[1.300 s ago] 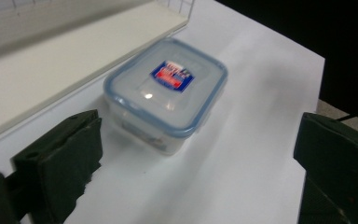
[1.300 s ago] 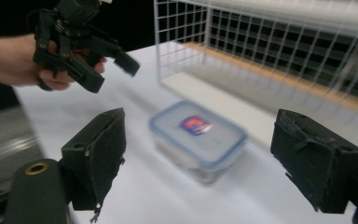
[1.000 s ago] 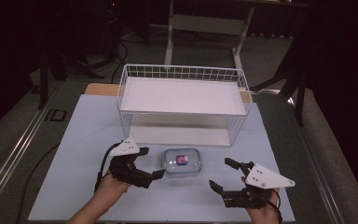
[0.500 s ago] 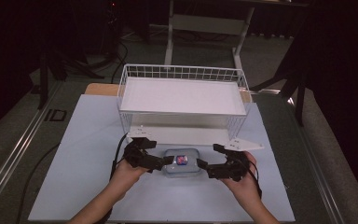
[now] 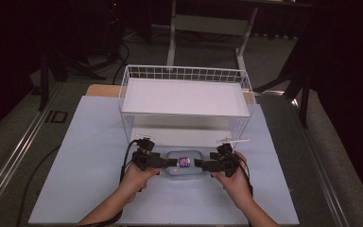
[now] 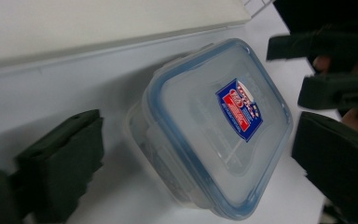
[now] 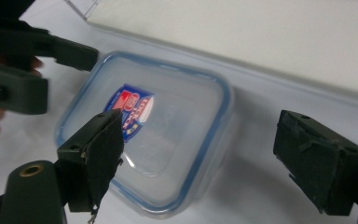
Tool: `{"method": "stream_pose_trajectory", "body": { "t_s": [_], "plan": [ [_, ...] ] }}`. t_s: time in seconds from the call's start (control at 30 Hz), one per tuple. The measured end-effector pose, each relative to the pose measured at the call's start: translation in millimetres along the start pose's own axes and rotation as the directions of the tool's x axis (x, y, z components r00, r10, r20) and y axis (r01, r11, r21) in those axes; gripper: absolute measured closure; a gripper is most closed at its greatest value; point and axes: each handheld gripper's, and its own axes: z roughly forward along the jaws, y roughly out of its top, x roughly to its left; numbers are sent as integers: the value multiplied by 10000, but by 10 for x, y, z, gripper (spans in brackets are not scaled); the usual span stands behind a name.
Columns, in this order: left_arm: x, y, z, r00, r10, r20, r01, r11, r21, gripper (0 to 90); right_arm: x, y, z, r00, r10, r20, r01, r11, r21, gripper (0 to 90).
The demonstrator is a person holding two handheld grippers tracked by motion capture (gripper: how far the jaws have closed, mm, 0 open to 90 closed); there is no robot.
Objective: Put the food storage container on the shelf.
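Note:
A clear plastic container (image 5: 184, 163) with a blue-rimmed lid and a red and blue label lies on the pale mat in front of the basket. My left gripper (image 5: 169, 162) reaches in from its left and my right gripper (image 5: 199, 164) from its right, both low and level. In the left gripper view the container (image 6: 214, 126) lies between the spread jaws of the left gripper (image 6: 198, 135), with gaps on both sides. In the right gripper view the container (image 7: 168, 135) sits between the jaws of the right gripper (image 7: 200, 126), which have just been closing slightly without pressing on it.
A white wire basket (image 5: 125, 101) holding a white board stands just behind the container. The pale mat (image 5: 85, 156) covers the table, with grey table edges and a rail at left. A cable trails from the left gripper.
Both hands have come inward and down from the mat's sides to the two ends of the container. The container has not moved.

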Motion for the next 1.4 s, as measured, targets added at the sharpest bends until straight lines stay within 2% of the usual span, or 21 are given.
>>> {"method": "stream_pose_trajectory", "body": {
  "t_s": [0.1, 0.13, 0.23, 0.3, 0.37, 0.43, 0.47, 0.5, 0.53, 0.57, 0.7, 0.73, 0.77, 0.83, 0.9, 1.03, 1.1, 1.2, 1.3, 1.37, 1.4],
  "plan": [
    [51, -19, 28, 9987, -481, 144, 478, 9987, 198, 72, -29, 1, 54, 9970, 551, -536, -532, 9979, 366, 160],
    [63, -27, 31, 9977, -647, 187, 643, 9976, 244, 111, -43, 3, 64, 9958, 683, -614, -654, 9967, 476, 163],
    [97, -49, 50, 9914, -1190, 542, 1171, 9924, 370, 162, -130, -4, 115, 9830, 1417, -1164, -1333, 9880, 776, 190],
    [109, -62, 54, 9894, -1284, 673, 1262, 9914, 359, 212, -195, -16, 142, 9688, 1939, -1545, -1799, 9786, 1000, 210],
    [127, -76, 64, 9869, -1408, 788, 1375, 9894, 464, 260, -251, -35, 157, 9574, 2361, -1664, -2190, 9689, 1150, 232],
    [141, -94, 78, 9833, -1579, 901, 1532, 9865, 572, 312, -278, -52, 168, 9493, 2595, -1775, -2381, 9621, 1332, 268],
    [141, -94, 78, 9833, -1579, 901, 1532, 9865, 572, 336, -278, -52, 168, 9493, 2595, -1775, -2381, 9621, 1332, 268],
    [150, -108, 92, 9807, -1684, 995, 1623, 9845, 665, 372, -300, -70, 182, 9418, 2772, -1903, -2512, 9563, 1497, 314],
    [163, -124, 100, 9785, -1728, 1127, 1657, 9837, 703, 371, -303, -82, 180, 9398, 2828, -1919, -2565, 9547, 1509, 351],
    [168, -127, 93, 9788, -1684, 1168, 1613, 9845, 682, 375, -313, -90, 179, 9326, 2948, -2082, -2657, 9512, 1567, 381],
    [184, -137, 60, 9780, -1612, 1322, 1539, 9860, 642, 446, -344, -126, 172, 9129, 3326, -2368, -3005, 9400, 1617, 411],
    [184, -145, 53, 9761, -1706, 1345, 1632, 9845, 645, 446, -344, -126, 172, 9129, 3326, -2368, -3005, 9400, 1617, 411],
    [178, -149, 46, 9770, -1666, 1331, 1591, 9851, 658, 459, -369, -141, 169, 9008, 3538, -2517, -3210, 9330, 1627, 428],
    [168, -160, 41, 9774, -1652, 1320, 1587, 9856, 583, 463, -362, -138, 164, 9024, 3540, -2455, -3216, 9327, 1630, 427],
    [154, -167, 31, 9801, -1540, 1256, 1480, 9874, 557, 474, -302, -133, 149, 9157, 3376, -2180, -3098, 9385, 1521, 425],
    [118, -192, -4, 9837, -1282, 1259, 1241, 9915, 397, 507, -275, -149, 101, 9241, 3125, -2199, -2852, 9471, 1474, 446],
    [94, -208, -21, 9866, -1118, 1189, 1088, 9936, 313, 513, -245, -156, 80, 9376, 2772, -2099, -2522, 9577, 1383, 446],
    [58, -229, -37, 9892, -935, 1131, 918, 9956, 206, 520, -219, -168, 63, 9437, 2577, -2072, -2346, 9634, 1298, 451],
    [11, -265, -54, 9926, -624, 1045, 626, 9980, 12, 532, -225, -215, 17, 9409, 2531, -2249, -2315, 9656, 1182, 479],
    [-30, -292, -66, 9955, -402, 855, 415, 9990, -134, 534, -197, -232, 1, 9495, 2275, -2161, -2091, 9722, 1050, 479],
    [-30, -292, -66, 9955, -402, 855, 415, 9990, -134, 534, -197, -232, 1, 9495, 2275, -2161, -2091, 9722, 1050, 479]
  ]
}}
